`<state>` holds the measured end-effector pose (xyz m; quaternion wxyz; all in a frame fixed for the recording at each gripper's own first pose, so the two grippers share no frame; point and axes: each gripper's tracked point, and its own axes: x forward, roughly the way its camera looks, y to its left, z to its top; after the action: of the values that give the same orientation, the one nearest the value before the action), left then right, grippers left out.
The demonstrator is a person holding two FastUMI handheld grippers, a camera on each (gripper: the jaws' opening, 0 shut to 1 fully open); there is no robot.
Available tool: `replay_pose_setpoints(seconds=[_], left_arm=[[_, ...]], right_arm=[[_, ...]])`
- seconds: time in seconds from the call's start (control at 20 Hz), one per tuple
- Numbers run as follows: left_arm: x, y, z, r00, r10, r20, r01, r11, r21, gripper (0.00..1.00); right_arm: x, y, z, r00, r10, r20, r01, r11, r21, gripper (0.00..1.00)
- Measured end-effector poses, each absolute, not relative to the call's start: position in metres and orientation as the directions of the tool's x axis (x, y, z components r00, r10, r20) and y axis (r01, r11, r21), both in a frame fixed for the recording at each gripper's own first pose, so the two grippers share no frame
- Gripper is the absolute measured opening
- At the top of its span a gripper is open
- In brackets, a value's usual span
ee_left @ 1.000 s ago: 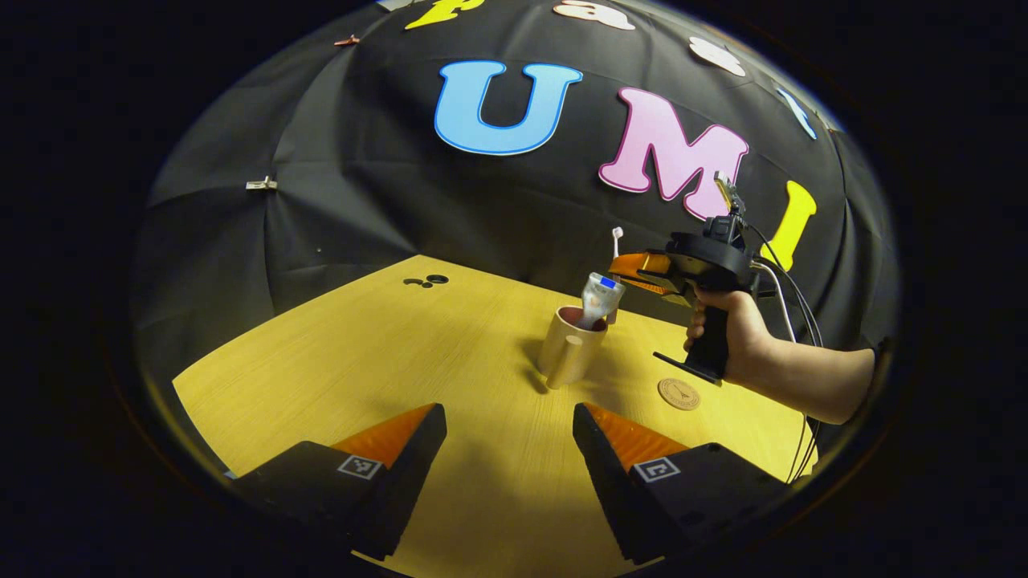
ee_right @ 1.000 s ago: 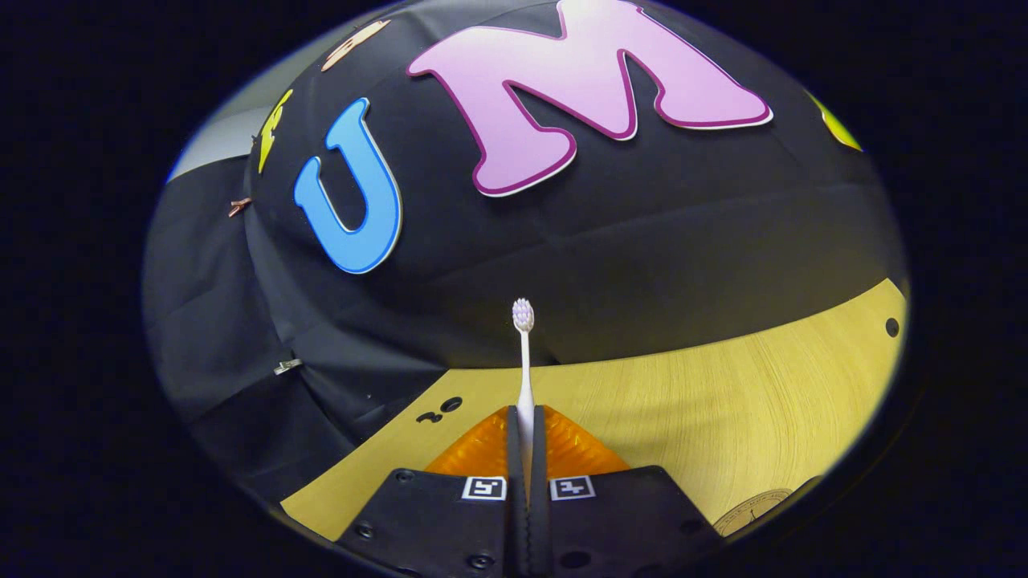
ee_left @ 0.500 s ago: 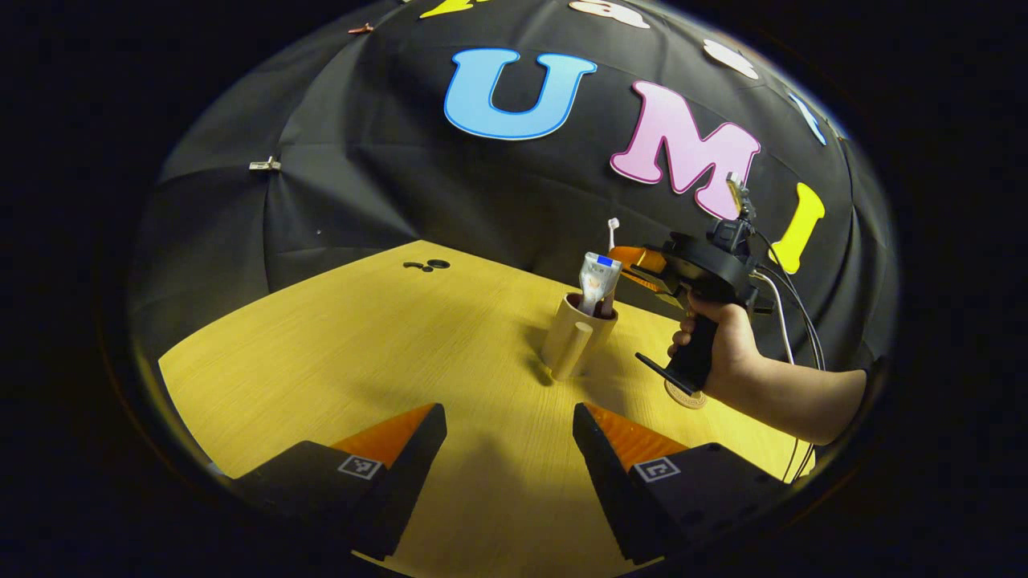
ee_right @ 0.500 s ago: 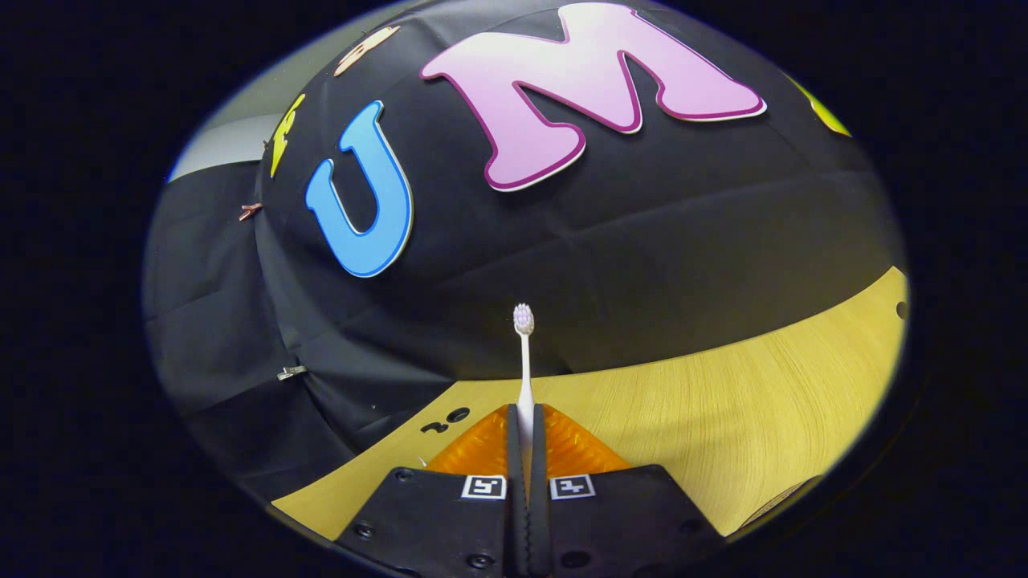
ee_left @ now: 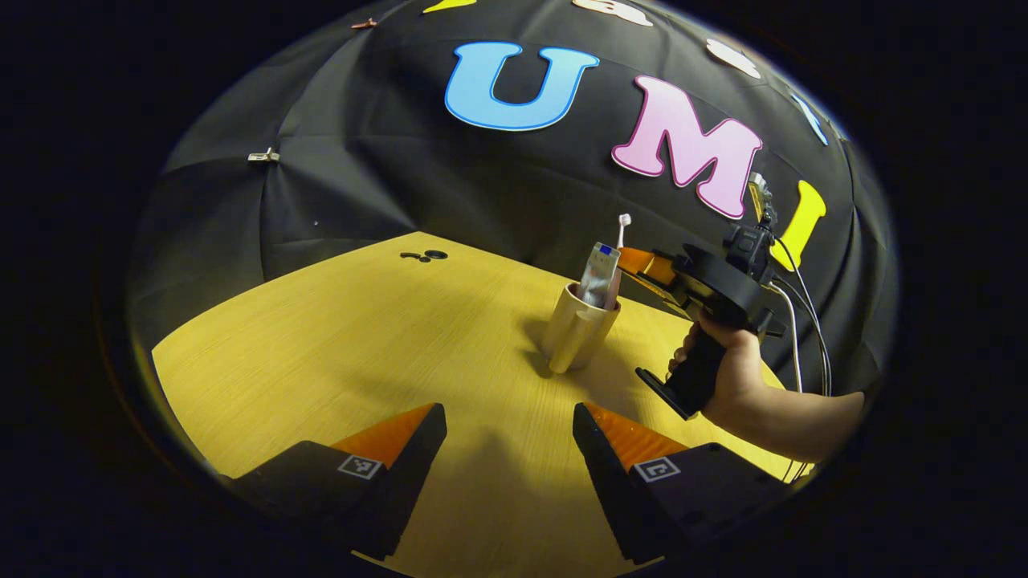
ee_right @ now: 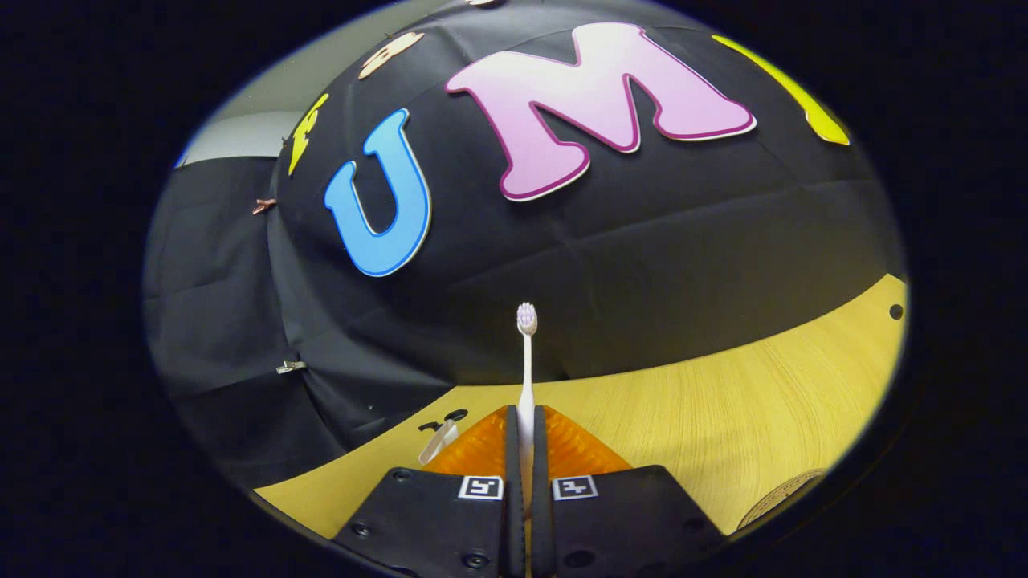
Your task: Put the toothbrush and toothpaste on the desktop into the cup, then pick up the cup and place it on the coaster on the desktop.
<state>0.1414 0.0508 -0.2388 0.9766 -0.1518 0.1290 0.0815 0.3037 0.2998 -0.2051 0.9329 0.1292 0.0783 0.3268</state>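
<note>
Toothbrush [ee_right: 526, 361] now lower, seemingly entering cup [ee_left: 574, 337].

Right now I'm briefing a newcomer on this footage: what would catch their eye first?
First, the white toothbrush standing upright, pinched between the shut fingers of the right gripper, bristles up against the dark wall. Next, the beige cup in the middle of the yellow table, with the toothpaste sticking out of it. The right gripper reaches it from the right, with the hand on its handle.

Cup [ee_left: 574, 333]: beige. Toothpaste [ee_left: 598, 275] inside cup: silver-white, blue patch on top. Toothbrush [ee_right: 526, 361]: white, pale pink bristles. Desktop [ee_left: 361, 345] under cup: yellow wood grain.
</note>
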Motion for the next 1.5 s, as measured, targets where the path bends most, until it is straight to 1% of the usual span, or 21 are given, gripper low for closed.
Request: replay_pose_setpoints(seconds=[0.3, 0.4, 0.45, 0.5, 0.6, 0.65, 0.7, 0.75, 0.85, 1.05, 1.35, 1.5], left_arm=[[0.144, 0.039, -0.245, 0.953, 0.102, -0.285, -0.181, 0.947, -0.265, 0.98], [0.144, 0.036, -0.244, 0.955, 0.095, -0.282, -0.173, 0.948, -0.268, 0.98], [0.144, 0.035, -0.242, 0.956, 0.093, -0.279, -0.171, 0.948, -0.268, 0.98], [0.145, 0.033, -0.240, 0.957, 0.089, -0.275, -0.165, 0.950, -0.266, 0.98], [0.147, 0.034, -0.237, 0.960, 0.081, -0.270, -0.152, 0.955, -0.253, 0.98], [0.150, 0.034, -0.233, 0.961, 0.076, -0.265, -0.143, 0.959, -0.244, 0.98], [0.153, 0.034, -0.229, 0.963, 0.068, -0.262, -0.131, 0.964, -0.231, 0.98], [0.156, 0.035, -0.225, 0.964, 0.061, -0.260, -0.120, 0.969, -0.218, 0.98], [0.165, 0.035, -0.215, 0.967, 0.034, -0.252, -0.084, 0.978, -0.190, 0.98], [0.190, 0.029, -0.200, 0.959, -0.062, -0.276, 0.025, 0.990, -0.136, 0.98], [0.233, 0.031, -0.209, 0.901, -0.096, -0.424, 0.094, 0.995, -0.027, 0.98], [0.248, 0.021, -0.218, 0.852, -0.135, -0.506, 0.137, 0.990, -0.034, 0.98]], right_arm=[[0.289, 0.303, -0.213, 0.754, 0.653, -0.072, -0.621, 0.745, 0.244, 0.08], [0.283, 0.303, -0.213, 0.744, 0.663, -0.082, -0.634, 0.740, 0.223, 0.11], [0.281, 0.298, -0.207, 0.750, 0.657, -0.071, -0.634, 0.746, 0.206, 0.24], [0.282, 0.290, -0.199, 0.763, 0.644, -0.055, -0.626, 0.757, 0.188, 0.28], [0.280, 0.276, -0.183, 0.770, 0.637, -0.030, -0.624, 0.762, 0.176, 0.42], [0.279, 0.267, -0.178, 0.774, 0.632, -0.025, -0.620, 0.766, 0.171, 0.77], [0.281, 0.256, -0.173, 0.784, 0.621, -0.025, -0.610, 0.777, 0.158, 0.70], [0.283, 0.245, -0.172, 0.795, 0.607, -0.028, -0.597, 0.789, 0.143, 0.98], [0.287, 0.217, -0.167, 0.820, 0.571, -0.044, -0.563, 0.818, 0.120, 0.98], [0.291, 0.154, -0.161, 0.869, 0.488, -0.077, -0.480, 0.871, 0.102, 0.98], [0.291, 0.054, -0.161, 0.927, 0.355, -0.119, -0.350, 0.935, 0.060, 0.98], [0.283, 0.006, -0.165, 0.947, 0.290, -0.140, -0.283, 0.957, 0.064, 0.98]])
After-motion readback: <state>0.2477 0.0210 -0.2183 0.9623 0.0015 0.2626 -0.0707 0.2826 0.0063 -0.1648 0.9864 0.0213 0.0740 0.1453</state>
